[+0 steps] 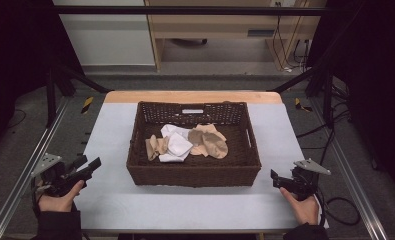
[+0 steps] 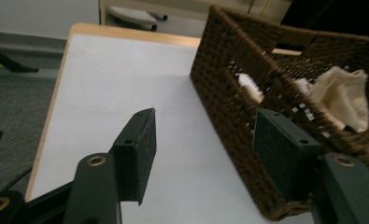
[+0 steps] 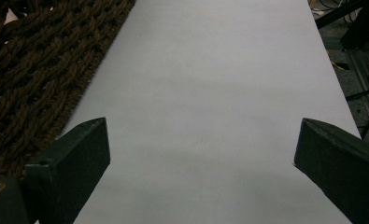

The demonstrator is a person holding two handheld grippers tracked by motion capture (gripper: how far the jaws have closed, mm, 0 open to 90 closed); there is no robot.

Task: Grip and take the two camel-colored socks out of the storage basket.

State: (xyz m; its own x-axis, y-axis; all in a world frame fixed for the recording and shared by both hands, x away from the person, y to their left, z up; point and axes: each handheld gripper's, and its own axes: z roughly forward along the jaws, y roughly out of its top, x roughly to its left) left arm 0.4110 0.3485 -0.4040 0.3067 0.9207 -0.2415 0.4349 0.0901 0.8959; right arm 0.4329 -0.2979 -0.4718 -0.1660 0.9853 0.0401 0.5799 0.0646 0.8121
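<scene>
Brown wicker forms the basket [image 1: 193, 172] that stands in the middle of the white table [image 1: 110, 200], and every place below is told from it. Inside it lie crumpled cloths: a white cloth [image 1: 176, 145] near its centre, a tan cloth [image 1: 210, 141] touching the white one on the right, and a smaller tan piece [image 1: 154, 147] on the left. Off the basket's near left corner, apart from it, the left gripper [image 1: 89, 165] is held in a person's hand [image 1: 60, 200], jaws spread wide with nothing between them; its own view shows the basket's left wall [image 2: 229, 93] just past one jaw. Off the basket's near right corner, also apart, the right gripper [image 1: 275, 177] is held in the other hand [image 1: 305, 207], jaws likewise released and empty over bare table.
</scene>
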